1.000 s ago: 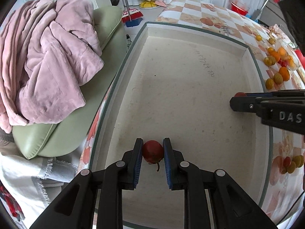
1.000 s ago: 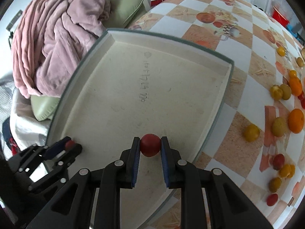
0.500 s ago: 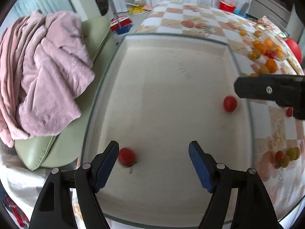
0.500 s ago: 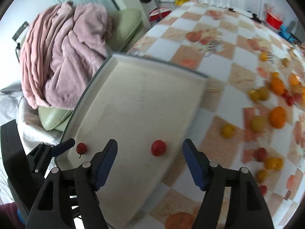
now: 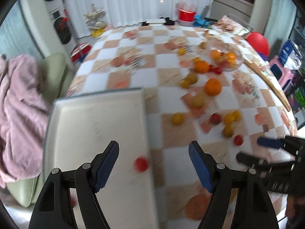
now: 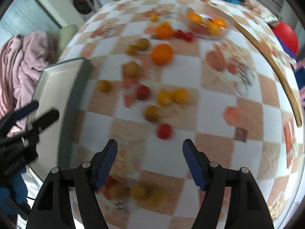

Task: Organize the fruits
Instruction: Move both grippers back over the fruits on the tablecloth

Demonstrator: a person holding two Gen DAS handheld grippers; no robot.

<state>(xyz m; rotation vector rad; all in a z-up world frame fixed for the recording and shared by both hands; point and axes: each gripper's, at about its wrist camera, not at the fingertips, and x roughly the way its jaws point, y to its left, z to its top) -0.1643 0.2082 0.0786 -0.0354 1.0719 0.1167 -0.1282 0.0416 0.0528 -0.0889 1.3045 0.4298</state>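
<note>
The tabletop (image 6: 215,103) wears a glossy checked cover. The tray (image 5: 95,126) looks matt and off-white. A soft pink fleece blanket (image 5: 17,103) lies crumpled beside it.

One tomato (image 5: 141,163) in the tray (image 5: 95,103) (left); fruits (image 5: 213,86) apparently scattered rightward.

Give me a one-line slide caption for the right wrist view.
Open right gripper above checkered table, red tomato just ahead, yellow and orange fruit scattered beyond, tray at left.

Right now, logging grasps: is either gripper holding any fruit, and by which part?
Nothing is held. The left gripper and right gripper both have empty, wide-open jaws.
</note>
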